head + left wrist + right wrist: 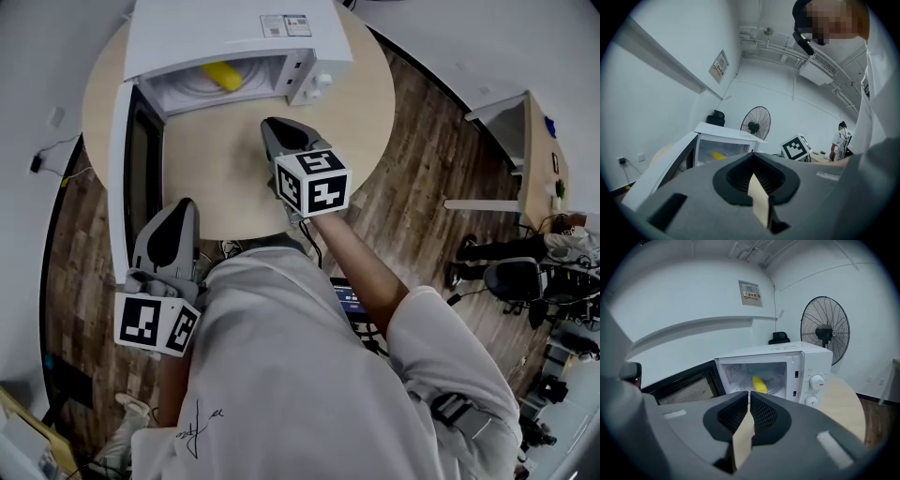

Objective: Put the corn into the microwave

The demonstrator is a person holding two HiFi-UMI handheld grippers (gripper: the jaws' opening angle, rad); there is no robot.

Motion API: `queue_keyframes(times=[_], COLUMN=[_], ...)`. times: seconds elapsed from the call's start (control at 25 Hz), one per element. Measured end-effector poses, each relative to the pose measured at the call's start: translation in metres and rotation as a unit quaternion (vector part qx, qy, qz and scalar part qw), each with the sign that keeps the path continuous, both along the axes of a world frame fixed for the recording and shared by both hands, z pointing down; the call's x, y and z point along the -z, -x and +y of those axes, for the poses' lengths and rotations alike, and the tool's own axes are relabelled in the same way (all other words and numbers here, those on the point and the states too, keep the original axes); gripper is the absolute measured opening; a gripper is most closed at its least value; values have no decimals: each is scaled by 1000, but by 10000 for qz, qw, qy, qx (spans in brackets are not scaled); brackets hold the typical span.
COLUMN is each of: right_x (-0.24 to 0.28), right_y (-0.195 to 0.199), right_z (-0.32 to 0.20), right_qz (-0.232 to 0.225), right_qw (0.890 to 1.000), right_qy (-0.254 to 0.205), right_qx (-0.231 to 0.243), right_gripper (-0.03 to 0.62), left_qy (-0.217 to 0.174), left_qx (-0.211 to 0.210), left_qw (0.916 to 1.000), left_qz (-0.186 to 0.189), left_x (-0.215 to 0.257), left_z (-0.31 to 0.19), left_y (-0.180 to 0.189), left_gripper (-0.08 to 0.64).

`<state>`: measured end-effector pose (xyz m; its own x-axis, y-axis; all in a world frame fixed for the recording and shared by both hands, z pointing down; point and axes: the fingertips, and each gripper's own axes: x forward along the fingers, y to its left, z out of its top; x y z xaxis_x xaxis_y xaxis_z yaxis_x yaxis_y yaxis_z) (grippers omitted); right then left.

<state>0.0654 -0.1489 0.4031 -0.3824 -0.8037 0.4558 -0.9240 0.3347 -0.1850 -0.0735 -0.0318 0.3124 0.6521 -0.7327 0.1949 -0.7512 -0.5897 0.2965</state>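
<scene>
The yellow corn (223, 75) lies on the turntable inside the white microwave (234, 33), whose door (131, 159) stands swung wide open to the left. My right gripper (274, 128) is over the round table in front of the microwave's opening, a short way back from it, jaws shut with nothing between them. In the right gripper view the corn (759, 384) shows just above the closed right gripper (749, 393). My left gripper (181, 208) hangs near the table's near edge by the door's end, shut and empty. The left gripper view shows the corn (718, 155) beyond its shut tips (752, 157).
The microwave stands at the far side of a round wooden table (234, 187). A standing fan (825, 329) is behind it to the right. A desk (534, 150) and an office chair (516, 277) stand off to the right on the wooden floor.
</scene>
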Motion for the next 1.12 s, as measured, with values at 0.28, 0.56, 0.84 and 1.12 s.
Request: queue_keyframes(times=[0.28, 0.56, 0.84, 1.12], right_x=[12, 20, 18, 20], right_y=[-9, -15, -9, -18], right_z=[24, 45, 61, 83], right_qz=[-132, -267, -329, -356], right_qw=[9999, 9996, 9994, 9989], right_qy=[-38, -60, 35, 165], right_qx=[-38, -73, -97, -245], right_gripper=[14, 12, 12, 12], left_qy=[85, 306, 559, 659], left_qx=[-82, -139, 61, 243], left_qw=[9999, 9993, 9984, 9975], left_qz=[23, 165, 8, -89], left_x=[-2, -8, -28, -39], left_z=[5, 5, -4, -16], left_y=[1, 0, 13, 27], left_gripper=[-9, -11, -11, -12])
